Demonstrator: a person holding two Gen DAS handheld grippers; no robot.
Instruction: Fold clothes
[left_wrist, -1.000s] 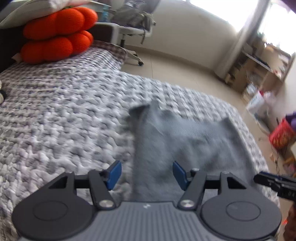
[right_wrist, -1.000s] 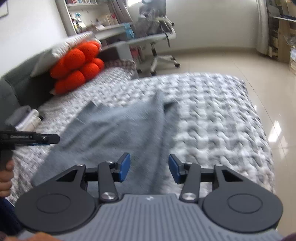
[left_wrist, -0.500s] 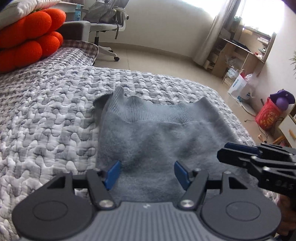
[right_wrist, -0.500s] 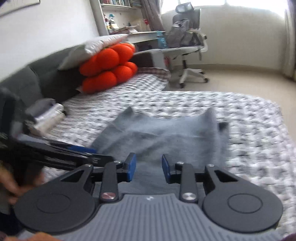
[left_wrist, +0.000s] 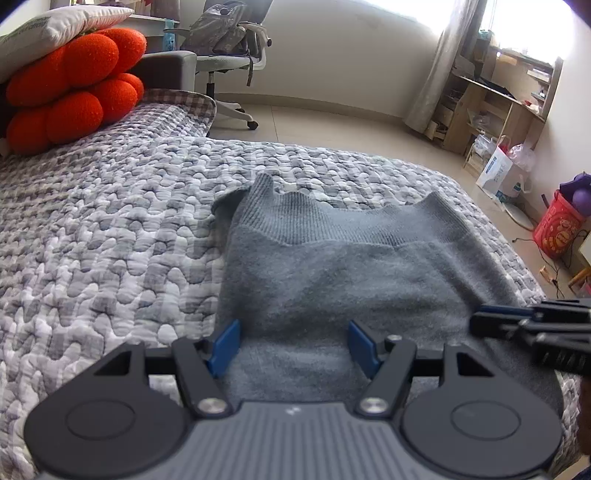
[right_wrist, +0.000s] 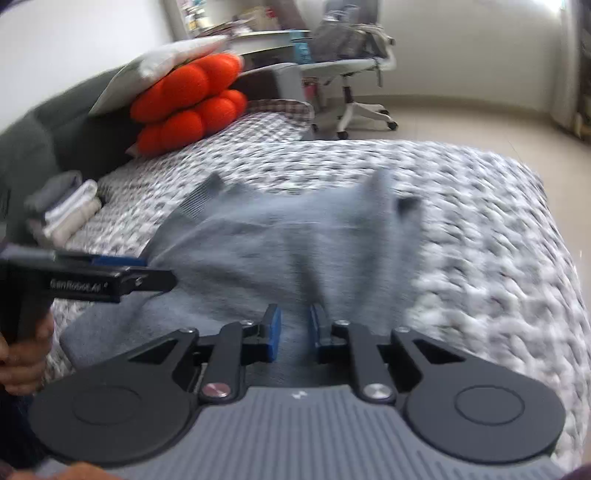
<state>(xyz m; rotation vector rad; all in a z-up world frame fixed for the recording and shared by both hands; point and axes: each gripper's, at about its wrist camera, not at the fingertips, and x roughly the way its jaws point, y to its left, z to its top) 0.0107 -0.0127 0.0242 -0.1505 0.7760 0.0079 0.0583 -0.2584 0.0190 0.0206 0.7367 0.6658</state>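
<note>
OK: grey fuzzy knit sweater, ribbed hem at far end, lies flat on the lumpy grey-white quilted bedspread. Left gripper jaws spread wide above it. Right gripper jaws narrowed, small gap, pinching nothing visible; view blurred.

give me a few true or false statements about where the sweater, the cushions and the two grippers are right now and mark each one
1. The grey sweater lies on the quilted bed cover. True.
2. The left gripper is shut tight. False: its fingers stand wide apart over the sweater's near edge.
3. The orange cushions sit on the office chair. False: they are piled at the bed's far left, under a white pillow.
4. The right gripper has a narrower gap than the left. True.
5. Folded clothes lie left of the sweater. True.
</note>
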